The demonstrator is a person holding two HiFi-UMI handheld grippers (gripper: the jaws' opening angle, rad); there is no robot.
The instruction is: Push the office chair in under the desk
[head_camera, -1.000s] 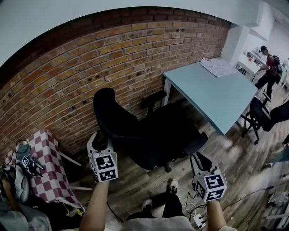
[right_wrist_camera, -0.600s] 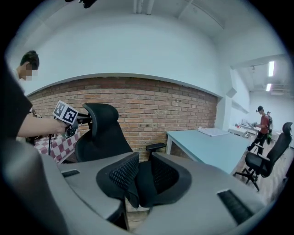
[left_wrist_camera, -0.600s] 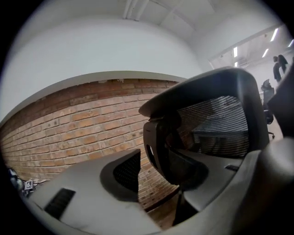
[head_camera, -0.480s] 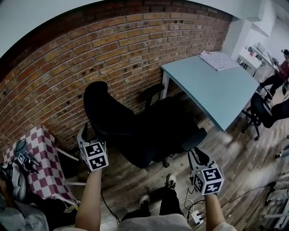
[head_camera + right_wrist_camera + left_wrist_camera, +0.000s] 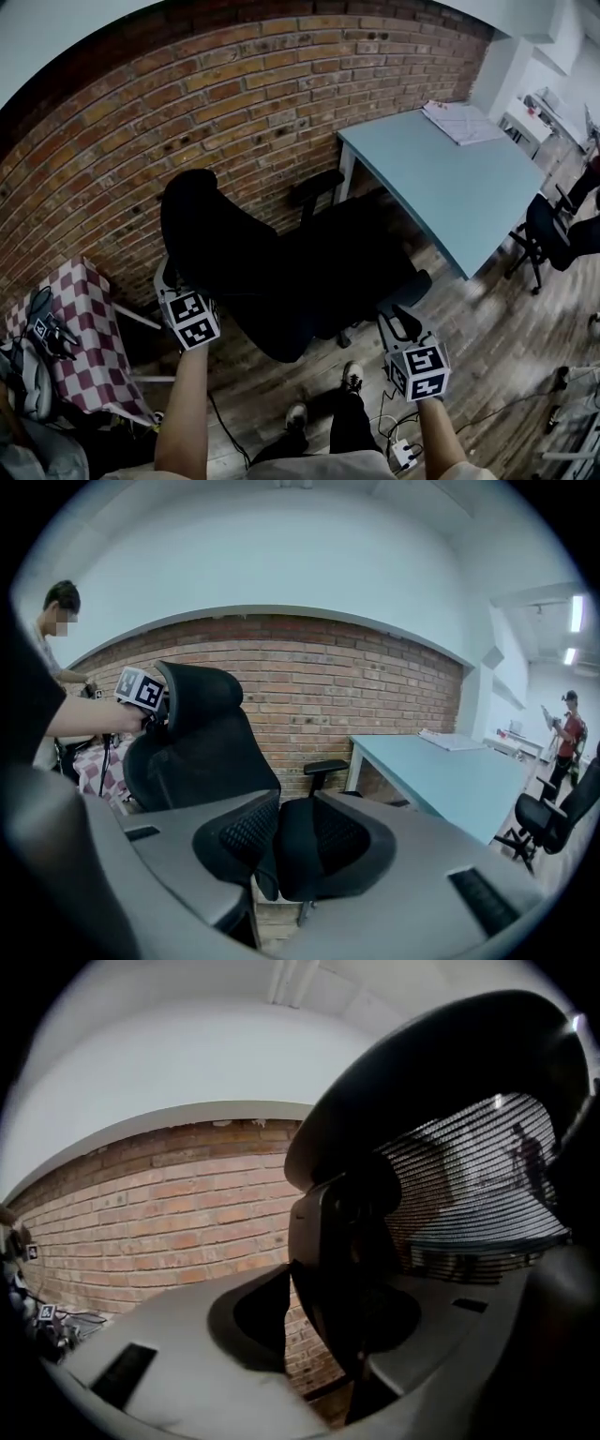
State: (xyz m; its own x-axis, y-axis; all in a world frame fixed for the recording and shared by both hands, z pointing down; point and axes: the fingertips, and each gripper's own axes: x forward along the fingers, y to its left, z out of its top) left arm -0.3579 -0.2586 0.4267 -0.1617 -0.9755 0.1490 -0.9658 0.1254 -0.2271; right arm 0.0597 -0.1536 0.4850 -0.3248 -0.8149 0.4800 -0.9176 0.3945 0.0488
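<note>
- Head view, position: the office chair (image 5: 281,272) stands out on the wood floor (image 5: 469,328), clear of the desk (image 5: 441,178). Its seat is turned toward the desk and not yet under it. The left claw (image 5: 172,281) is at the backrest's outer edge. The right claw (image 5: 396,323) is just beside the near armrest (image 5: 410,284).
- Head view, clearance: the floor between seat and desk is open. The brick wall (image 5: 187,122) runs close along the far side, and the far armrest (image 5: 314,186) sits near the desk leg (image 5: 345,187); a skewed push would likely catch there. A checked table (image 5: 94,347) and a power strip (image 5: 405,457) crowd the rear.
- Left gripper view: the jaws are mid-wide and have just been closing, with the backrest's spine between them. Brick shows beside the left pad, so I judge no clamp yet. Recommend bearing squarely on that spine.
- Right gripper view: the jaws are narrowly apart and have just been opening, with nothing between them. Recommend even pressure from both claws to hold the chair straight.
</note>
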